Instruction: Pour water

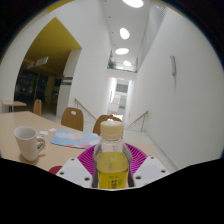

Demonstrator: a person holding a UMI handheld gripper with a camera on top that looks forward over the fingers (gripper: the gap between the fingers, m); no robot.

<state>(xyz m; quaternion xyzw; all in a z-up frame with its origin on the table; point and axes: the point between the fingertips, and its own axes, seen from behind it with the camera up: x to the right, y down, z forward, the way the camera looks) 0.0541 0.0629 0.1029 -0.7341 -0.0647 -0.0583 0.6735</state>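
A clear plastic bottle [111, 158] with a white cap and yellowish liquid stands upright between my fingers. My gripper [111, 170] is shut on the bottle; the magenta pads [86, 159] press its sides and hold it above the table. A white mug [30, 143] with a handle stands on the wooden table [20, 125], to the left beyond the fingers.
A light blue cloth-like item [68, 139] lies on the table to the right of the mug. Wooden chairs [73, 118] stand behind the table. A bright white corridor with stairs and railings runs beyond.
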